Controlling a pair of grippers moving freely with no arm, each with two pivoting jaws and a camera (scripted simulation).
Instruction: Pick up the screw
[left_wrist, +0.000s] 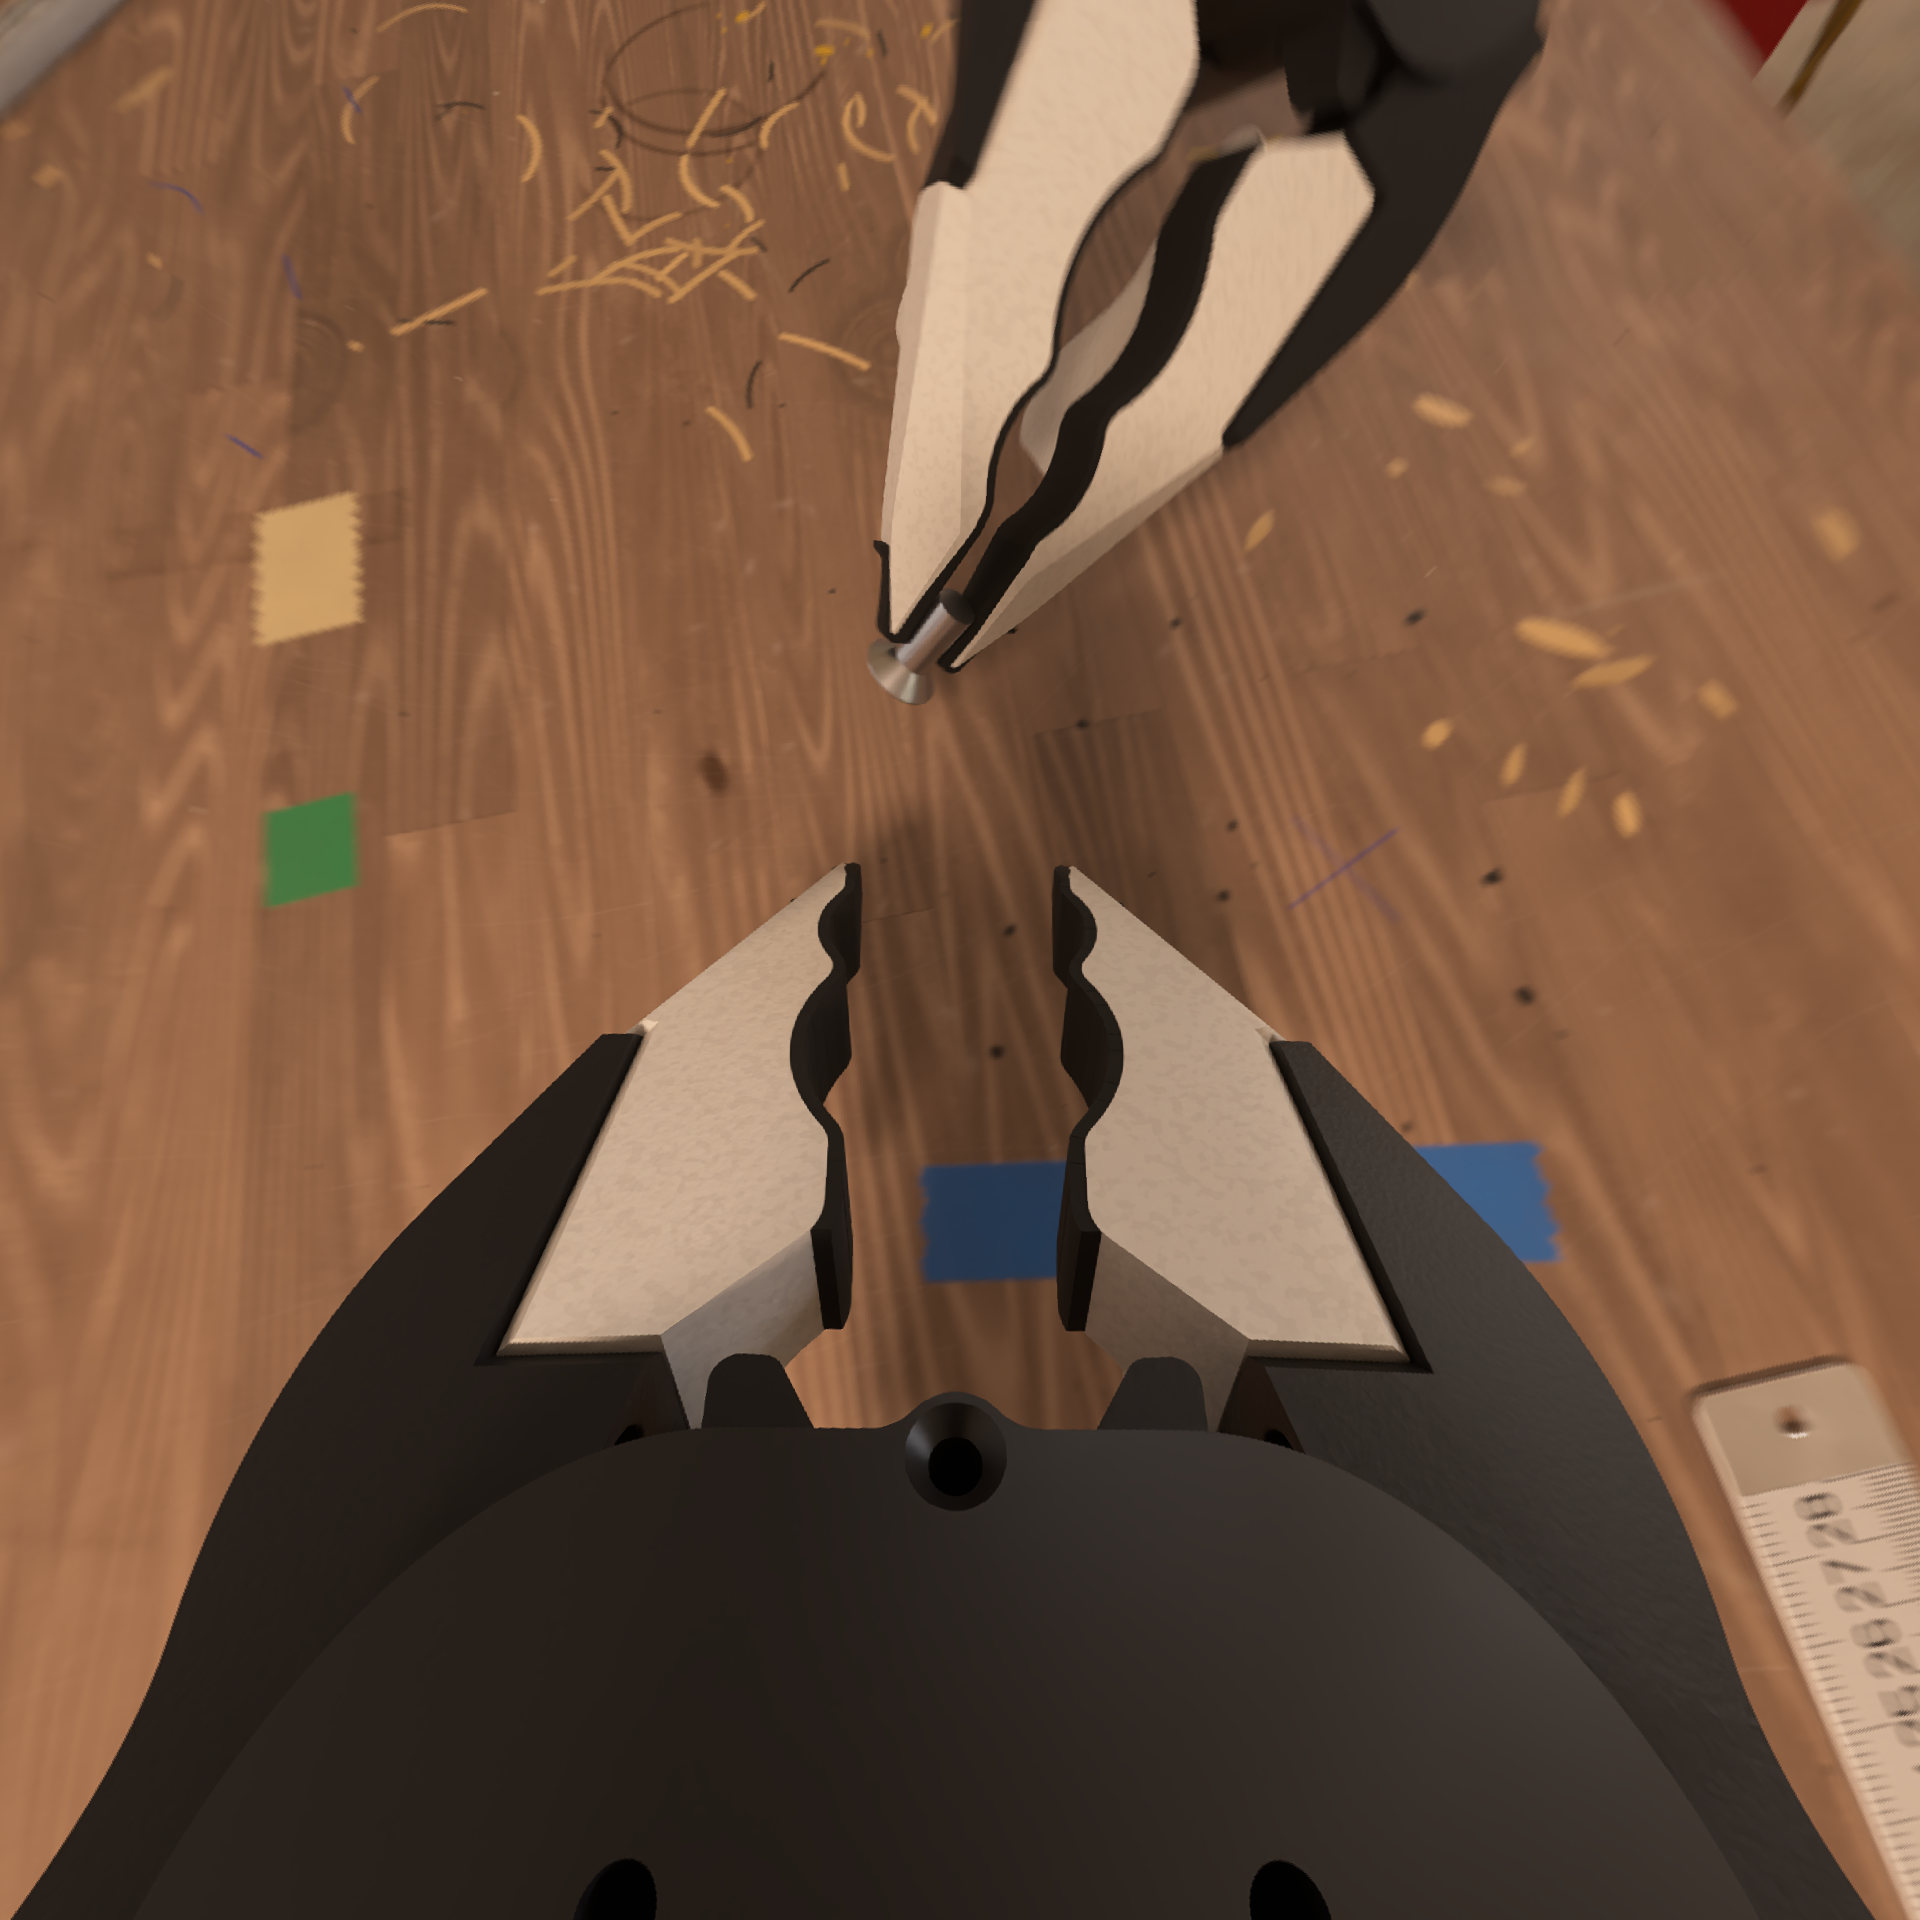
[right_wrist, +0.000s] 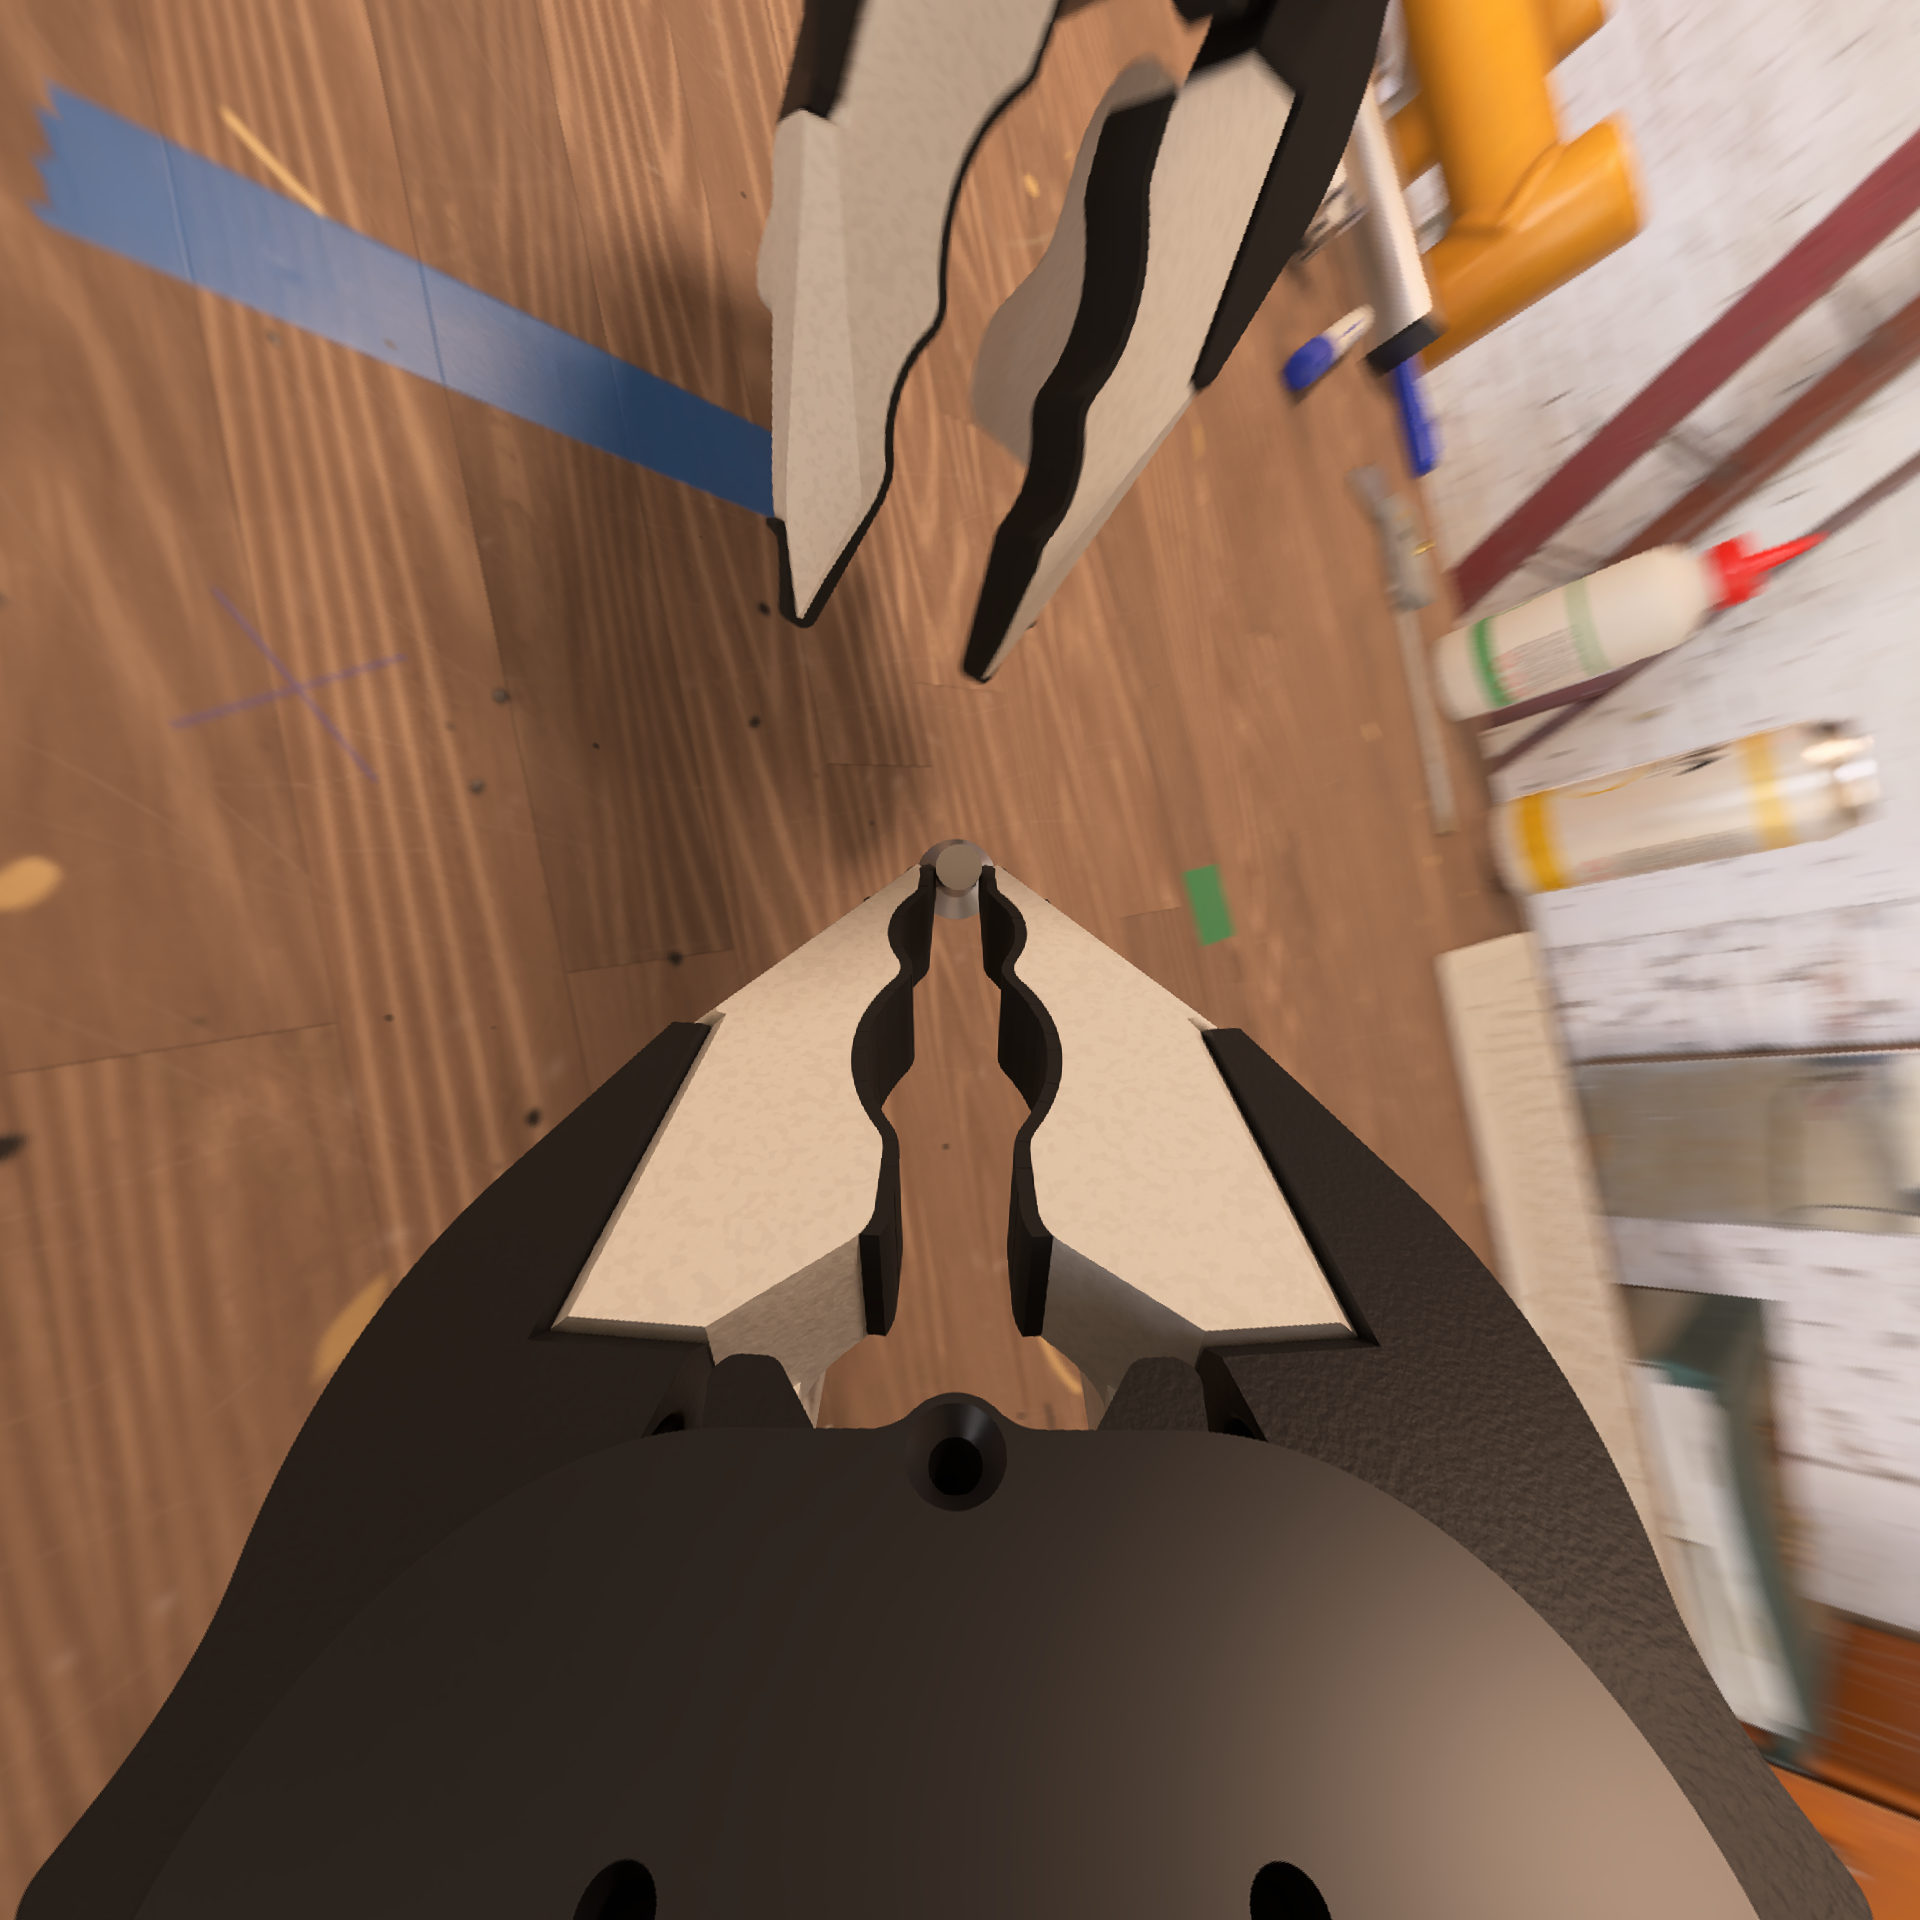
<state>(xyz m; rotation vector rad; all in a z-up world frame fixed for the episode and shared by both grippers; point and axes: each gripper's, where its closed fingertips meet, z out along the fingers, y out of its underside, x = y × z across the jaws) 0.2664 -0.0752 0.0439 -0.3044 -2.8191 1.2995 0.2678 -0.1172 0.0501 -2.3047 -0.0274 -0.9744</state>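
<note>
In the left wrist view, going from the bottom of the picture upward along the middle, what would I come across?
The left tool, open → blue tape between its fingers → bare wooden table → screw, pinched by the right tool → wood shavings.

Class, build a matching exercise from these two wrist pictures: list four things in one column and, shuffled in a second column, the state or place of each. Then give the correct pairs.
Things
1. small silver metal screw
2. left claw
3. right claw
4. strip of blue tape

States or places
A. open, holding nothing
B. lying flat on the wooden bench
C. pinched between two fingertips
D. shut on a shank

Pairs: 1-C, 2-A, 3-D, 4-B
</note>
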